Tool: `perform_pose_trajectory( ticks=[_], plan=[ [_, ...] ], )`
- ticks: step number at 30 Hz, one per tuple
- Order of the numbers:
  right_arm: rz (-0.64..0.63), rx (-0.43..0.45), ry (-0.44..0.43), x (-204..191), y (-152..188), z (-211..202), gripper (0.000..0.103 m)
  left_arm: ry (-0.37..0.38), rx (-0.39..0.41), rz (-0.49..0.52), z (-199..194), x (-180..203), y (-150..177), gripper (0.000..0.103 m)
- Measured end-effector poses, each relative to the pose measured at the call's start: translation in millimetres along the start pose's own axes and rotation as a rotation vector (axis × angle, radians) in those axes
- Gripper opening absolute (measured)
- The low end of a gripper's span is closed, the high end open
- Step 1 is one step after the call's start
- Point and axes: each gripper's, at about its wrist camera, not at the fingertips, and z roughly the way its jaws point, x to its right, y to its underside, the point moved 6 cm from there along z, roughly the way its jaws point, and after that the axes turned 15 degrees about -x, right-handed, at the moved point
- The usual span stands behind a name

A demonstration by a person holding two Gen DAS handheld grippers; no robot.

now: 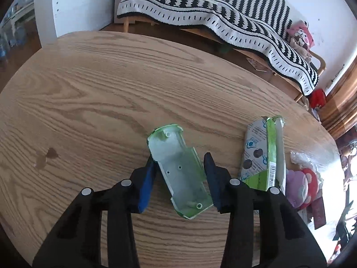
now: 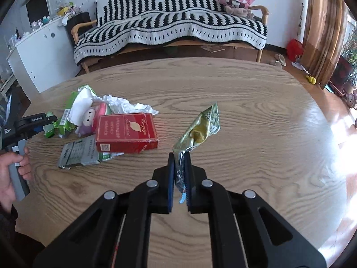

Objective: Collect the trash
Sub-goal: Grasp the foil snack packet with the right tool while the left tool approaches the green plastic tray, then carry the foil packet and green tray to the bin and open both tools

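Two pieces of trash, one at each of my grippers, over the wooden table [image 2: 256, 116].

My right gripper [image 2: 179, 156] is clamped on a crumpled gold-green wrapper [image 2: 199, 129], which sticks up clear of the tabletop — only the right wrist view shows this. The left wrist view shows my left gripper [image 1: 179, 165] straddling a green-edged plastic shell [image 1: 178, 169]; the left pad touches its edge, the right stands just off it, so no firm grip yet. From the right, the red cigarette box [image 2: 126, 132], white tissue [image 2: 125, 105] and flattened cartons sit in a pile beside my left hand [image 2: 13, 169].
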Motion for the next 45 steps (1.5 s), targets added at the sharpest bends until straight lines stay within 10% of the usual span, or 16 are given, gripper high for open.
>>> perform_pose_trajectory(
  ticks=[13,28,37,45],
  plan=[
    [0.2,0.067,0.066,154.2,80.3,-61.4,0.009,0.141,0.122,0.268,-82.2,123.7,71.9,0.041],
    [0.577,-0.05,0.17,357.1,251.8,-60.1,0.009,0.483,-0.009,1.015,-83.5,428.5,356.1,0.041],
    [0.642,-0.232,0.072,394.5,303.7,-4.9,0.009,0.525,-0.151,1.263,-44.5,490.9,482.7,0.041],
    [0.645,-0.269,0.029,392.3,296.2,11.3,0.009,0.521,-0.194,1.267,-28.7,504.3,490.6,0.041]
  ],
)
